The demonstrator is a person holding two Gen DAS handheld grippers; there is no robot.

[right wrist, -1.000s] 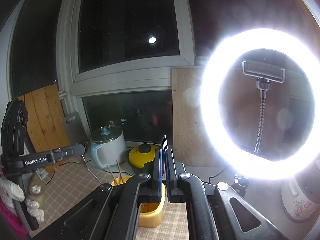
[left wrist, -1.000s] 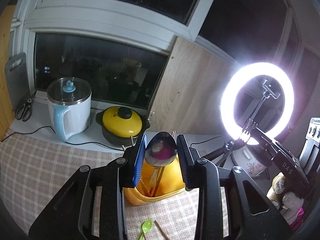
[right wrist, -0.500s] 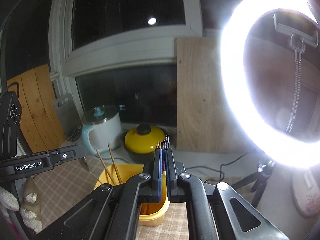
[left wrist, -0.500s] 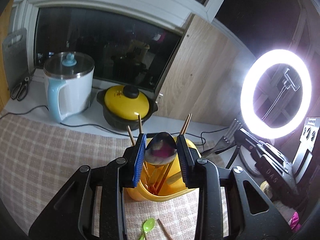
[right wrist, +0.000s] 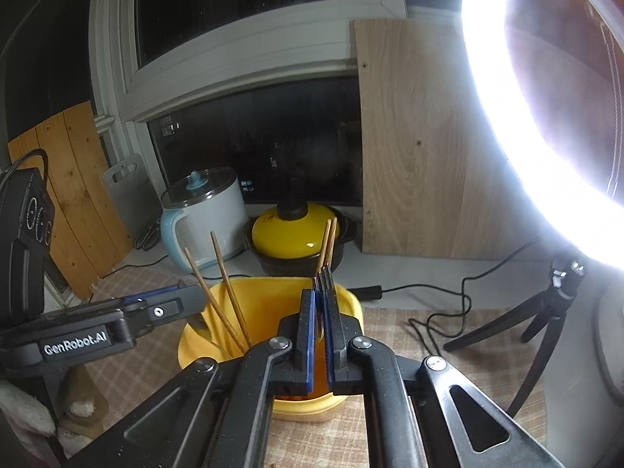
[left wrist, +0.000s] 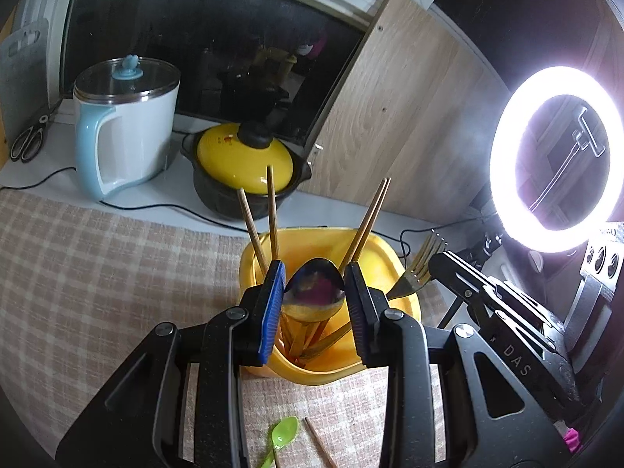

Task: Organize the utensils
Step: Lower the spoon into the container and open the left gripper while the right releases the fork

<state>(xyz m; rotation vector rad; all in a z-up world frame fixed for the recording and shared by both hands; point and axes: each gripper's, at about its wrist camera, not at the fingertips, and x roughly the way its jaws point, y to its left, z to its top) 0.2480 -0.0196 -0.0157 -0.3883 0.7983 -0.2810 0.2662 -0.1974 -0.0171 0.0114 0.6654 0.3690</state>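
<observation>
A yellow utensil holder (left wrist: pixel 374 245) stands on the checked cloth with several wooden chopsticks (left wrist: pixel 271 210) upright in it. My left gripper (left wrist: pixel 314 273) is shut on a metal spoon (left wrist: pixel 314 296), bowl up, its handle down inside the holder. My right gripper (right wrist: pixel 321 304) is shut on a metal fork (right wrist: pixel 323 277), tines up, over the holder (right wrist: pixel 269 300). The fork (left wrist: pixel 419 269) and the right gripper show at the holder's right rim in the left wrist view. A green plastic spoon (left wrist: pixel 281 442) and one loose chopstick (left wrist: pixel 318 444) lie on the cloth in front of the holder.
A white and blue electric kettle (left wrist: pixel 124 124) and a yellow-lidded black pot (left wrist: pixel 245 163) stand behind the holder by the window. A bright ring light (left wrist: pixel 553 156) on a tripod (right wrist: pixel 546 312) stands at the right. Scissors (left wrist: pixel 27 144) lie at the far left. Cables (right wrist: pixel 448 304) cross the counter.
Both grippers have come down toward the yellow holder. The spoon handle now reaches into the holder, and the fork has come close to its right rim.
</observation>
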